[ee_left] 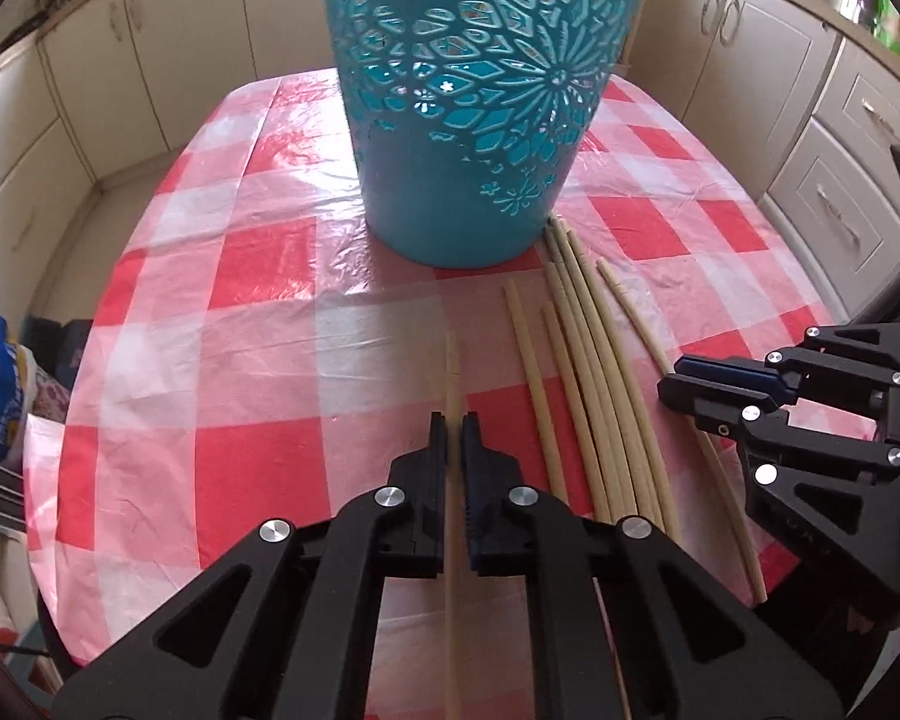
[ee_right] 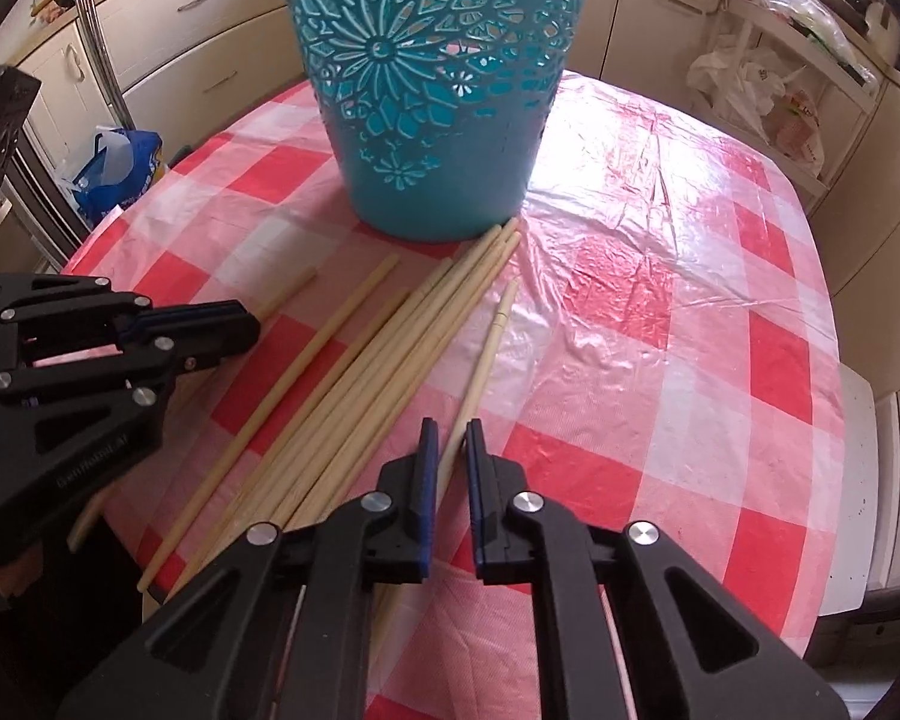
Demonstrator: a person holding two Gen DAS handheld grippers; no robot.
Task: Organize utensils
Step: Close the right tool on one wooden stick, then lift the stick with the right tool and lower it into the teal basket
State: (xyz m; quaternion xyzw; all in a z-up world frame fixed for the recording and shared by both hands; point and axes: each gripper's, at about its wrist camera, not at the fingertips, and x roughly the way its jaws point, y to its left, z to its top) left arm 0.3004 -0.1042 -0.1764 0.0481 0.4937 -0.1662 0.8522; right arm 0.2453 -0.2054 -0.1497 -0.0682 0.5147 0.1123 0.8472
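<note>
A teal holder (ee_left: pixel 474 108) with cut-out flower patterns stands mid-table; it also shows in the right wrist view (ee_right: pixel 432 84). Several pale wooden chopsticks (ee_left: pixel 594 372) lie in a loose bundle in front of it, also seen in the right wrist view (ee_right: pixel 378 372). My left gripper (ee_left: pixel 455 429) is shut on a single chopstick (ee_left: pixel 453 372) that points toward the holder. My right gripper (ee_right: pixel 450 438) straddles another single chopstick (ee_right: pixel 480 372) lying on the cloth, jaws narrowly apart around it. The right gripper shows at the right of the left wrist view (ee_left: pixel 684 384), the left gripper at the left of the right wrist view (ee_right: pixel 240 324).
The table (ee_right: pixel 720 300) has a red and white checked plastic cloth. Cream kitchen cabinets (ee_left: pixel 810 120) surround it. A blue bag (ee_right: pixel 120 168) sits on the floor at left, white bags (ee_right: pixel 744 90) at far right.
</note>
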